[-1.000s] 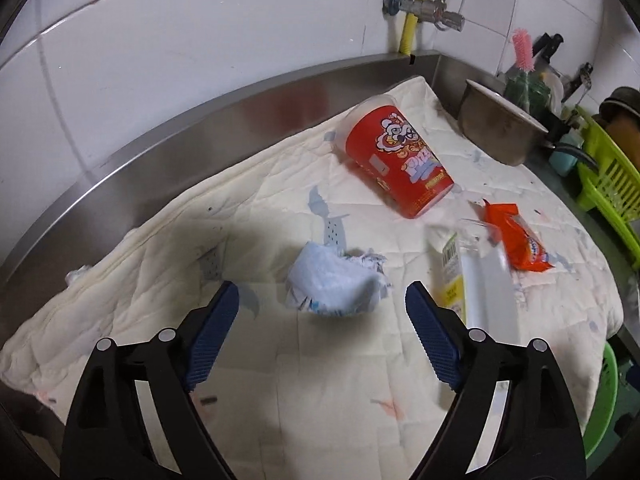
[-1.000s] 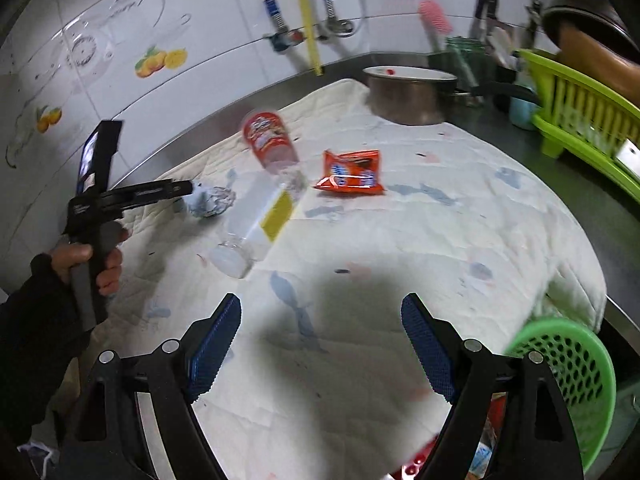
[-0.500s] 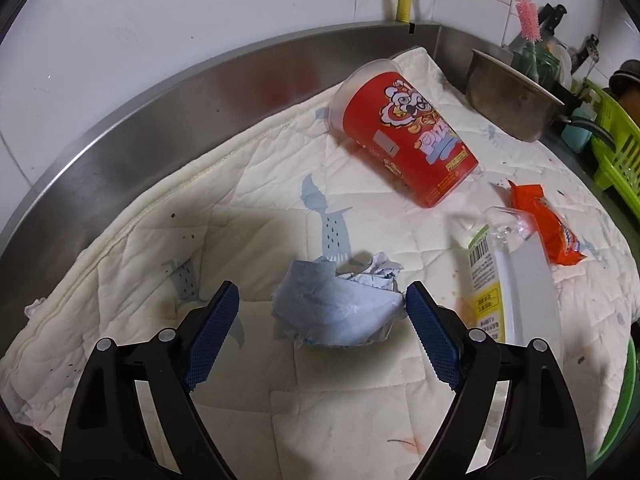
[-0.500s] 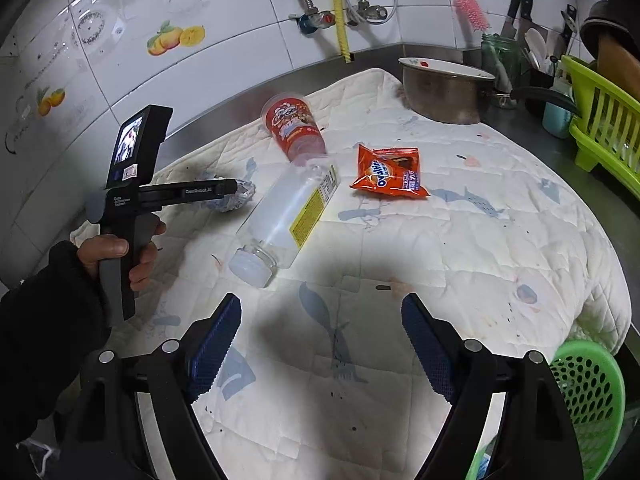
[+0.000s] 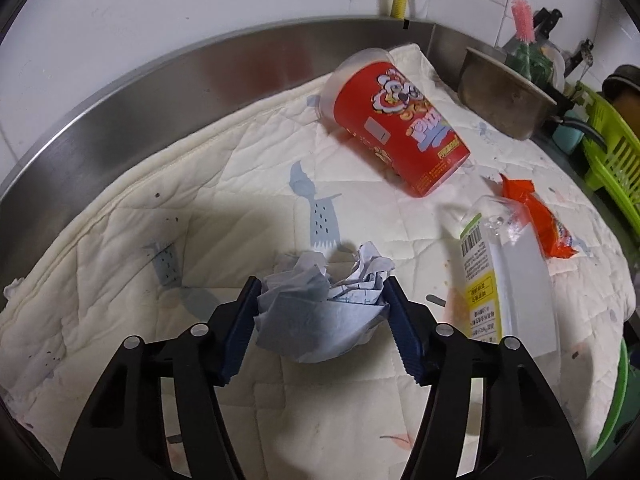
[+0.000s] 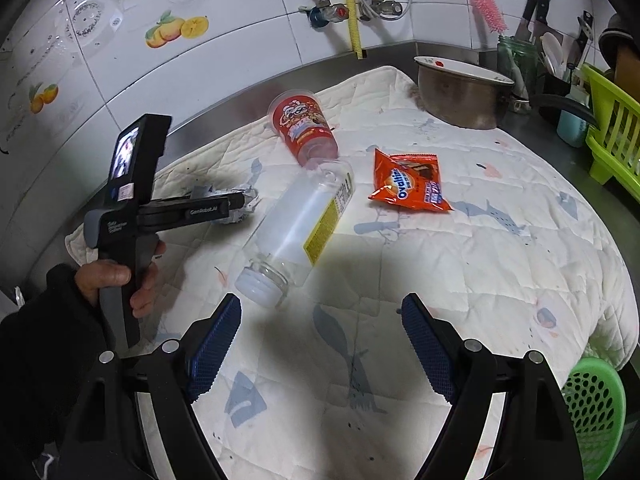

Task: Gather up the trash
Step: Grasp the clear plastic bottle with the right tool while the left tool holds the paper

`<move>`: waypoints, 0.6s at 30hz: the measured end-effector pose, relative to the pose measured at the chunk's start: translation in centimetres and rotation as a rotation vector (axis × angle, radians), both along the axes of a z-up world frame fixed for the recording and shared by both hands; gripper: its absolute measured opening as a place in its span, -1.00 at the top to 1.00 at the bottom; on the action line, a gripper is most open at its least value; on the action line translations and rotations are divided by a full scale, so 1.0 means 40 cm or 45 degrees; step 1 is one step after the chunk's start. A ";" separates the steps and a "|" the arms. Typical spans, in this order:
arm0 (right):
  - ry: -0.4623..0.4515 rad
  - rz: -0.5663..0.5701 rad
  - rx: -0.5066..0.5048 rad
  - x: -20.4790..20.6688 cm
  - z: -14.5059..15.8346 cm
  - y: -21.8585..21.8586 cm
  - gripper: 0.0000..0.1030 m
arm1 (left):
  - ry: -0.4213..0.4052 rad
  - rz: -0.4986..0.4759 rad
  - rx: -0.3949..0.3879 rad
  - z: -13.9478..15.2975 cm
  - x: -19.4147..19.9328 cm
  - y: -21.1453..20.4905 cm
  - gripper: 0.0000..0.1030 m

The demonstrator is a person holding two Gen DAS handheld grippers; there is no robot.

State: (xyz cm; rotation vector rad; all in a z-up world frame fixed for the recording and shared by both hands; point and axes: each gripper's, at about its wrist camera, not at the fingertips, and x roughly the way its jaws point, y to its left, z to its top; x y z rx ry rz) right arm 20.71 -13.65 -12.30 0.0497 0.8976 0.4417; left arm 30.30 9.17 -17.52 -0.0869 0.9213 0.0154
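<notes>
A crumpled blue-and-white paper wad (image 5: 320,304) lies on the quilted mat (image 5: 224,208). My left gripper (image 5: 322,304) is shut on the wad, both pads pressed against its sides; from the right wrist view it (image 6: 236,206) reaches the wad (image 6: 244,208) from the left. A red snack cup (image 5: 400,120) lies on its side further back. A clear plastic bottle (image 6: 304,224) lies beside an orange Ovaltine packet (image 6: 408,184). My right gripper (image 6: 320,340) is open and empty, above the mat just short of the bottle's cap.
A green mesh basket (image 6: 592,404) sits off the mat's right front corner. A steel pot (image 6: 464,92) and a green dish rack (image 6: 612,136) stand at the back right. A steel backsplash (image 5: 160,80) runs behind the mat.
My left gripper has moved forward around the paper wad and closed on it. The right gripper has drawn closer to the bottle and stayed open.
</notes>
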 end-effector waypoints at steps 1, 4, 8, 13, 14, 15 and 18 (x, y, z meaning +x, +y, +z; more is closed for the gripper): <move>0.001 0.002 0.001 0.008 0.001 0.008 -0.54 | -0.008 0.001 -0.006 0.006 -0.006 0.003 -0.14; 0.016 0.002 0.015 0.036 0.001 0.030 -0.54 | -0.037 0.021 -0.025 0.030 -0.034 0.019 -0.12; 0.046 -0.024 0.012 0.083 -0.006 0.074 -0.54 | -0.095 0.066 -0.054 0.073 -0.085 0.054 -0.12; 0.103 -0.062 -0.023 0.145 -0.033 0.142 -0.54 | -0.147 0.120 -0.092 0.112 -0.142 0.102 -0.12; 0.113 -0.073 -0.030 0.154 -0.038 0.152 -0.54 | -0.152 0.132 -0.089 0.118 -0.152 0.110 -0.12; 0.132 -0.082 -0.028 0.168 -0.046 0.163 -0.54 | -0.158 0.143 -0.085 0.122 -0.161 0.118 -0.12; 0.158 -0.142 -0.045 0.199 -0.064 0.184 -0.53 | -0.171 0.160 -0.104 0.130 -0.185 0.138 -0.12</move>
